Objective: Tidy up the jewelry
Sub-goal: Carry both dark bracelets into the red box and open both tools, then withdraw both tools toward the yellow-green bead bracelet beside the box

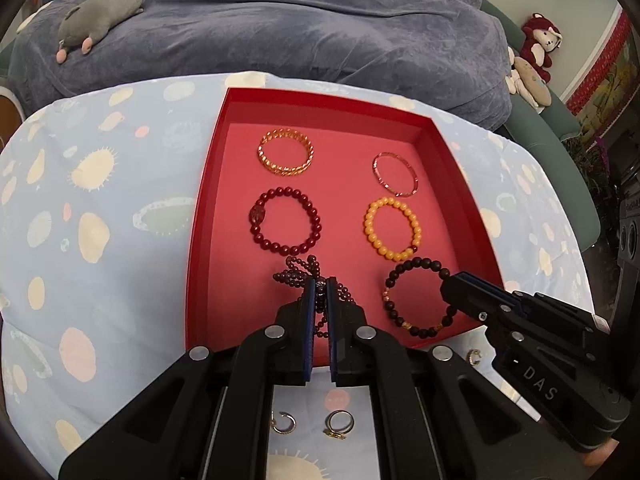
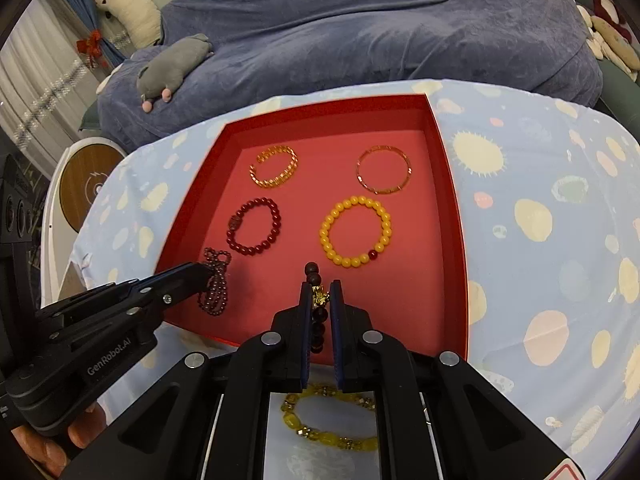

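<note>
My left gripper (image 1: 320, 282) is shut on a dark purple multi-strand bead bracelet (image 1: 298, 272) over the near left part of the red tray (image 1: 320, 98). My right gripper (image 2: 321, 284) is shut on a black bead bracelet (image 2: 313, 270) with a gold charm, over the tray's near right. Each wrist view shows the other gripper: the right gripper (image 1: 446, 280) with its black bracelet (image 1: 416, 261), the left gripper (image 2: 206, 274) with the purple strands (image 2: 216, 300). Inside the tray lie a gold chain bracelet (image 1: 286, 152), a thin rose bangle (image 1: 396, 174), a dark red bead bracelet (image 1: 286, 222) and a yellow bead bracelet (image 1: 392, 228).
Two rings (image 1: 284, 422) (image 1: 338, 426) and a small earring (image 1: 474, 358) lie on the patterned cloth (image 1: 100, 220) before the tray. A chunky yellow bracelet (image 2: 328, 420) lies under my right gripper. Behind is a blue-covered sofa (image 1: 320, 20) with plush toys.
</note>
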`<move>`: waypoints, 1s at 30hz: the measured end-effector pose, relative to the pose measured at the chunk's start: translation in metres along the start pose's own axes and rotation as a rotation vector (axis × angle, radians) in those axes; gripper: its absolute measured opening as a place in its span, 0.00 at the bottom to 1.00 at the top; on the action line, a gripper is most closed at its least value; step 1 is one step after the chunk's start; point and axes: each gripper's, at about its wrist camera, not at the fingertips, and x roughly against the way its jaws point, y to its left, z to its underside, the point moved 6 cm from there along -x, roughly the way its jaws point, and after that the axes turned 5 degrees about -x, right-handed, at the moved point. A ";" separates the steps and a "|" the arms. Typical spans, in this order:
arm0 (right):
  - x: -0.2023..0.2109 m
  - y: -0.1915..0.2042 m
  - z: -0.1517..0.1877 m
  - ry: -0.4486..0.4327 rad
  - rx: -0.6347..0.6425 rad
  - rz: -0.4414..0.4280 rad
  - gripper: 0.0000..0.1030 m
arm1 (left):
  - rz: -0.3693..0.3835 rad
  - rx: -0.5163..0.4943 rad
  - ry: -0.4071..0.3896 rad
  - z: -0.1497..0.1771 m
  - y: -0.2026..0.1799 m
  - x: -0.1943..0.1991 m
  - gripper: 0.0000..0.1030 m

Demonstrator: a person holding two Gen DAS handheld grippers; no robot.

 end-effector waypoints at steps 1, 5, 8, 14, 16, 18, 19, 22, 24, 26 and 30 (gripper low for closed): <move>-0.004 -0.004 0.002 0.006 -0.003 0.007 0.08 | -0.007 -0.001 0.009 0.003 0.002 -0.004 0.05; -0.011 -0.013 0.005 0.011 0.001 0.032 0.08 | -0.024 0.011 0.031 0.011 0.011 -0.015 0.05; -0.010 -0.015 0.006 0.000 0.015 0.050 0.09 | -0.036 0.012 0.024 0.012 0.013 -0.018 0.06; 0.003 -0.014 0.004 -0.055 0.033 0.083 0.33 | -0.060 0.040 -0.023 0.012 0.020 -0.008 0.40; 0.007 -0.013 0.005 -0.065 0.039 0.086 0.37 | -0.062 0.047 -0.033 0.013 0.020 -0.003 0.43; 0.012 -0.011 0.006 -0.072 0.039 0.082 0.38 | -0.064 0.051 -0.035 0.015 0.021 0.001 0.44; 0.014 -0.012 0.006 -0.075 0.037 0.080 0.38 | -0.065 0.050 -0.036 0.016 0.021 0.002 0.44; 0.022 -0.012 0.010 -0.081 0.029 0.076 0.38 | -0.077 0.035 -0.050 0.021 0.019 0.011 0.44; 0.026 -0.013 0.014 -0.083 0.028 0.077 0.38 | -0.079 0.032 -0.061 0.023 0.017 0.017 0.44; 0.031 -0.014 0.018 -0.084 0.026 0.082 0.38 | -0.078 0.034 -0.071 0.025 0.015 0.024 0.44; 0.041 -0.017 0.028 -0.087 0.019 0.084 0.38 | -0.081 0.035 -0.087 0.030 0.012 0.036 0.44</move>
